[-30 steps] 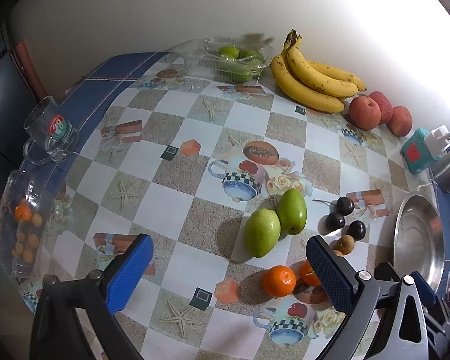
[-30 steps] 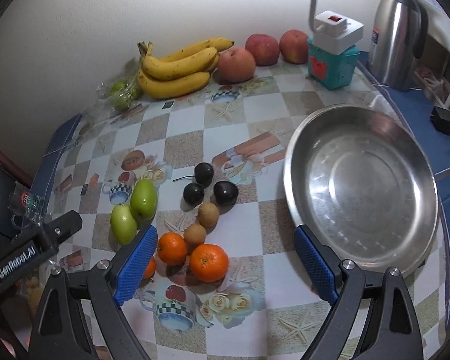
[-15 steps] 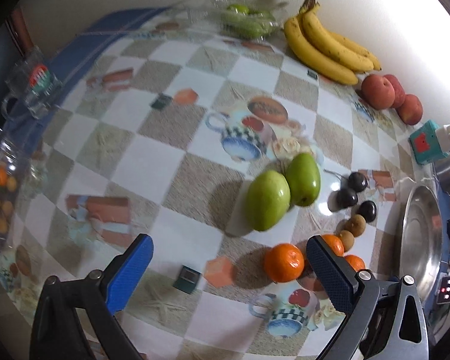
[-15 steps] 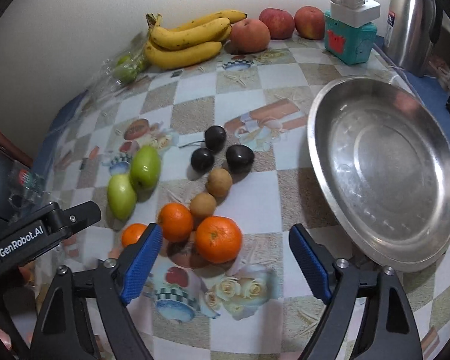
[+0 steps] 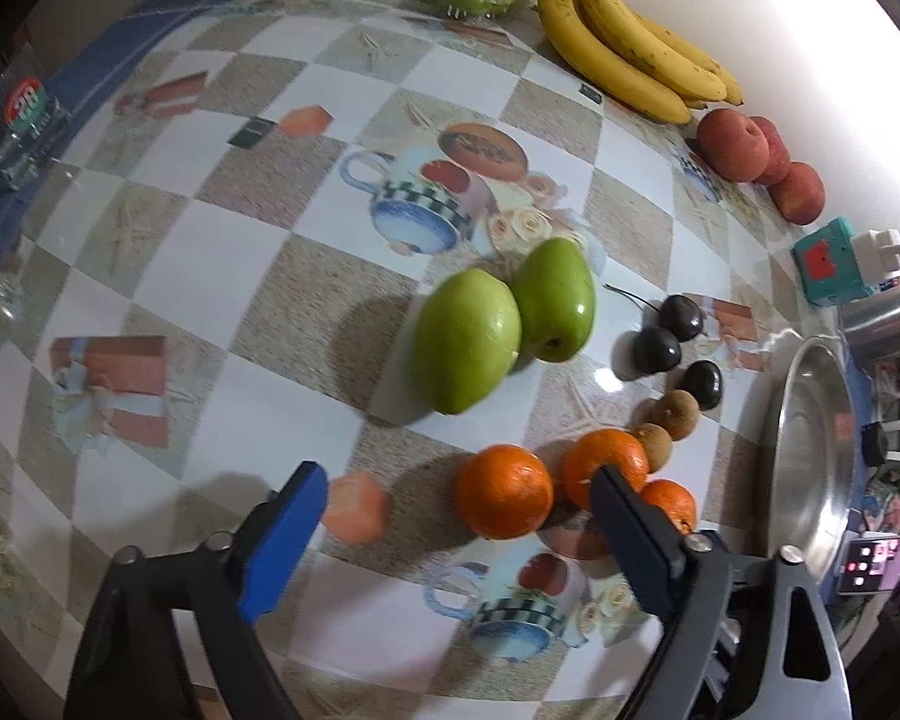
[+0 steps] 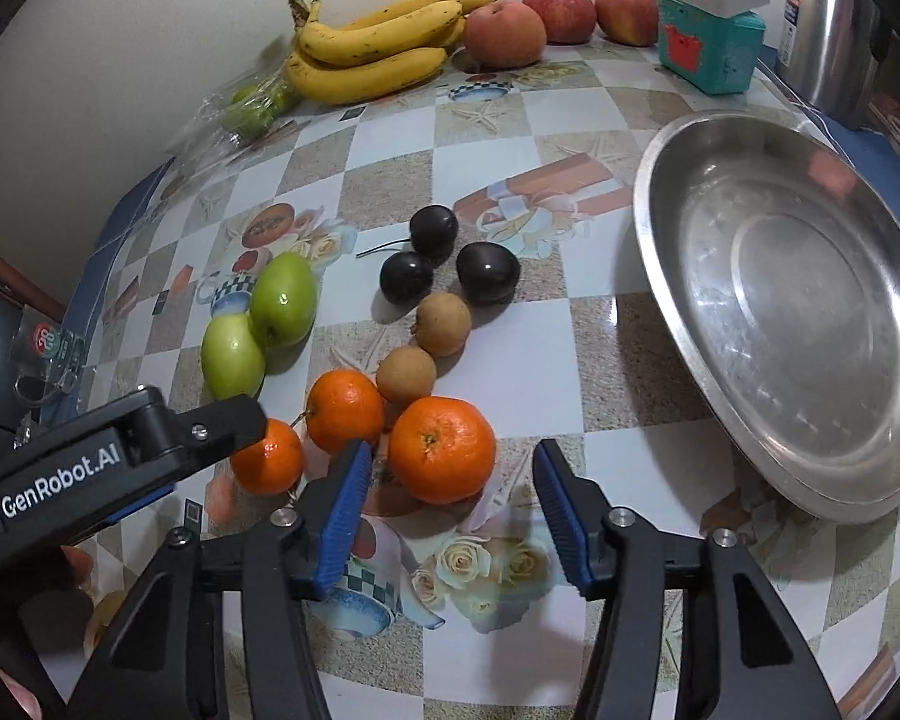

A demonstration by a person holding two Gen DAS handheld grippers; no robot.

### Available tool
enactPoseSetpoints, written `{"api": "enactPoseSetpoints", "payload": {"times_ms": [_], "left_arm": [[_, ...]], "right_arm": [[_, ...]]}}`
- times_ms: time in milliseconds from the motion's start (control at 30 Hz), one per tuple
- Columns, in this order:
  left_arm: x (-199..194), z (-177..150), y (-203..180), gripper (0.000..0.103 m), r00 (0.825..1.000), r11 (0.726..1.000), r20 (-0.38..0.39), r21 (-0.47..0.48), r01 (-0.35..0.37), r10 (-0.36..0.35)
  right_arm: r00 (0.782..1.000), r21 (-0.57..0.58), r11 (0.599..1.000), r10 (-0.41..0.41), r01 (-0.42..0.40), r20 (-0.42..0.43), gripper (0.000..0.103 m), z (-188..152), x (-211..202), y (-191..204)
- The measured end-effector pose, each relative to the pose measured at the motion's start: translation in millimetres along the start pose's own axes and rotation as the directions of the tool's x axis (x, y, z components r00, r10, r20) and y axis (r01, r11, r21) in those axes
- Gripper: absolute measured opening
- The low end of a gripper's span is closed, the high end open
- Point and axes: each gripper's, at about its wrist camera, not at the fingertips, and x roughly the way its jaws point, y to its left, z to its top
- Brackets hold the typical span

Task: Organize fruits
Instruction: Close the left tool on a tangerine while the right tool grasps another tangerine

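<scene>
Mandarins lie just ahead: the right hand-held gripper [image 6: 447,501], jaws spread and empty, frames the largest mandarin [image 6: 441,449]. The left hand-held gripper [image 5: 459,495], likewise open, probably lines up on another mandarin [image 5: 503,499].

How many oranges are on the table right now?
3. The largest orange sits just ahead of the open right gripper, the middle orange is left of it, and the left orange lies under the left gripper's finger. None appear hidden.
</scene>
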Motion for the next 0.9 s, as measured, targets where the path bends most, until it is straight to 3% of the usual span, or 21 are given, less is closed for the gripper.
{"api": "enactPoseSetpoints", "payload": {"times_ms": [300, 600, 700, 900], "left_arm": [[8.8, -3.8, -0.1, 0.075, 0.999, 1.0, -0.045, -0.015, 0.013, -0.014], [13.0, -2.8, -4.1, 0.041, 0.996, 0.997, -0.05, -0.038, 0.072, -0.074], [12.5, -2.1, -4.4, 0.039, 0.996, 0.997, -0.043, -0.041, 0.071, -0.073], [4.4, -0.9, -1.4, 0.039, 0.998, 0.997, -0.019, -0.047, 0.06, -0.061]], "right_arm": [[0.999, -0.022, 1.0, -0.007, 0.006, -0.037, 0.054, -0.4, 12.9, 3.1], [0.999, -0.025, 1.0, -0.003, 0.002, -0.038, 0.049, 0.1, 17.1, 3.3], [0.999, -0.025, 1.0, 0.006, -0.007, -0.038, 0.043, 0.0, 17.4, 3.7], [0.999, -0.018, 1.0, 0.018, -0.018, -0.038, 0.041, -0.5, 17.0, 2.5]]}}
